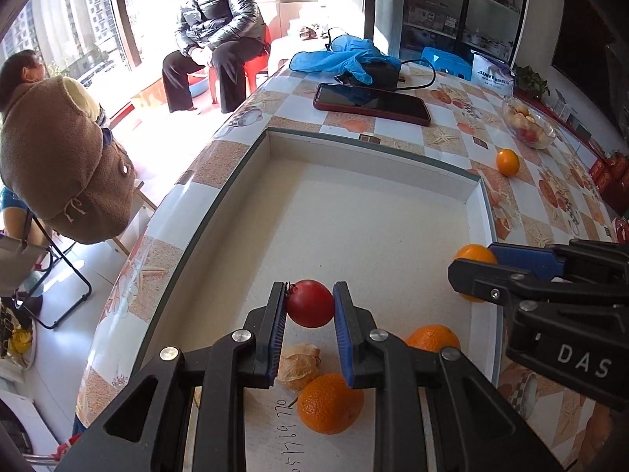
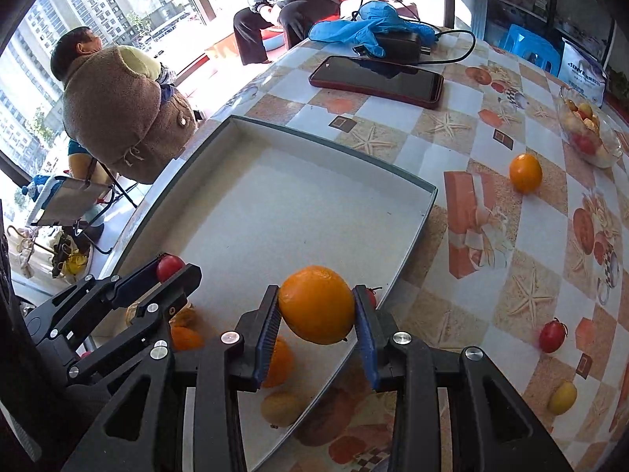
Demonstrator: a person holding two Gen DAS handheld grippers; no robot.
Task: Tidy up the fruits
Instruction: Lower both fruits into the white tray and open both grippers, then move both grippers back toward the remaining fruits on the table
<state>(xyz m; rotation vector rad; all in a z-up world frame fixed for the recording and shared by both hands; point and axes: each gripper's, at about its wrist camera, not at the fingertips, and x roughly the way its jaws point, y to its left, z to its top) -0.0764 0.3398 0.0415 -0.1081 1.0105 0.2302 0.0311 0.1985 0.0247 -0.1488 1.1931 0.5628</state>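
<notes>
Two seated people by the window, one in a brown fleece coat [image 1: 67, 157], one in a dark puffer jacket [image 1: 218, 8], sit at far left, off the surface [image 1: 393, 133], which wears a checked, seashell-print cover.

Centre-left: a shallow white tray [image 1: 354, 216] lies on the surface near its edge. Over the tray's near end the left tool [image 1: 309, 306] has its blue pads clamped on a small red fruit [image 1: 309, 303], held clear above the tray floor. Below it in the tray: a papery husked fruit [image 1: 298, 365], an orange [image 1: 329, 403] touching it, and another orange [image 1: 432, 337] just to the right.

At the tray's right edge the right tool [image 2: 317, 306] grips a large orange [image 2: 316, 305] betw. both pads, narrow-set, w/ more citrus [image 2: 277, 362] in the tray beneath.

Beyond the tray: a dark phone [image 1: 371, 104], a blue glove [image 1: 334, 59] draped on a black charger w/ cable.

Right of the tray, loose on the surface: an orange [image 2: 525, 172], a red fruit [image 2: 551, 336], a yellow fruit [image 2: 562, 397]. A glass bowl [image 2: 589, 137] of mixed fruit stands far right.
</notes>
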